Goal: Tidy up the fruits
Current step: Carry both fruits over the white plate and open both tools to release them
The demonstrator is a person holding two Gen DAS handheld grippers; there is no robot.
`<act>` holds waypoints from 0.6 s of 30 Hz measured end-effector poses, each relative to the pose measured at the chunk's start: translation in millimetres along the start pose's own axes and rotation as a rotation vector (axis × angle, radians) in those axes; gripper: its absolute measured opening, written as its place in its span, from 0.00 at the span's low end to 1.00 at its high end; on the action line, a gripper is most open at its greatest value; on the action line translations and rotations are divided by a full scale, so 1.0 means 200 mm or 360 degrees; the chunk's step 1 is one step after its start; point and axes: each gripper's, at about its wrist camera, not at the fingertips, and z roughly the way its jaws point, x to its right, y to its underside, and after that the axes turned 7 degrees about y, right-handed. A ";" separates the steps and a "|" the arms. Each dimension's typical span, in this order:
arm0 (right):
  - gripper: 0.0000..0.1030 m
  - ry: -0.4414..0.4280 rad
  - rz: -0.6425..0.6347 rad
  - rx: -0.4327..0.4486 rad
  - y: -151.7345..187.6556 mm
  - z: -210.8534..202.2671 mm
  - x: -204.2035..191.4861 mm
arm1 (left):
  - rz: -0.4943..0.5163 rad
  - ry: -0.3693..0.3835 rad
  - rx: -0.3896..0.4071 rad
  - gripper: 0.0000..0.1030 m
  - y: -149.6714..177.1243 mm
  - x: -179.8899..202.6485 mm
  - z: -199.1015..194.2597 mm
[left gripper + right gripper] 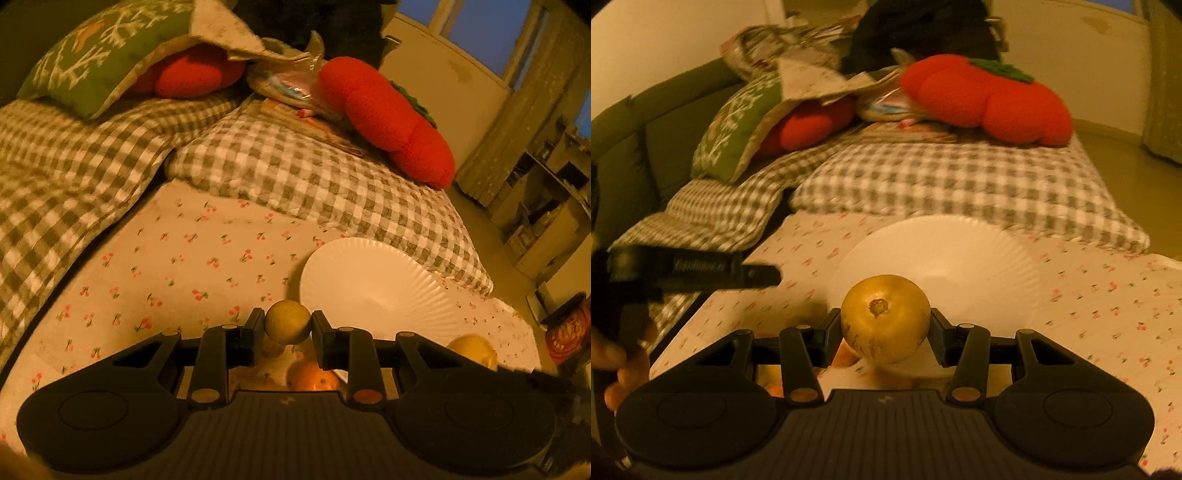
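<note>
My left gripper [288, 322] is shut on a small round yellow-green fruit [288, 326], held above the flowered bedsheet just left of a white paper plate [373, 280]. An orange [314, 378] lies on the sheet under the jaws. A yellow fruit [472, 350] shows beyond the gripper's right side. My right gripper [885, 326] is shut on a larger golden-yellow round fruit [885, 317], its stem end facing the camera, in front of the near rim of the plate [942, 251]. The left gripper [770, 275] appears blurred at the left in the right wrist view, with a hand [624, 365] on its handle.
Checked pillows [314, 173] and a checked blanket [66, 177] lie behind the plate. Red tomato-shaped cushions [391, 114], a green patterned cushion [99, 55] and papers are piled at the head of the bed. The bed's right edge drops to the floor by shelves [546, 206].
</note>
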 end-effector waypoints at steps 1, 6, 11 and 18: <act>0.44 0.0013 0.0010 -0.0003 -0.01 0.01 0.02 | 0.0031 0.0010 0.0008 0.13 0.00 0.02 0.01; 0.43 0.0045 0.0070 -0.0010 -0.05 0.06 0.13 | 0.0126 0.0044 0.0029 0.13 -0.02 0.11 0.06; 0.44 0.0048 0.0115 -0.0001 -0.08 0.09 0.22 | 0.0161 0.0068 0.0012 0.13 -0.04 0.16 0.14; 0.43 0.0024 0.0067 -0.0005 -0.10 0.19 0.26 | 0.0196 0.0152 -0.0037 0.13 -0.04 0.21 0.29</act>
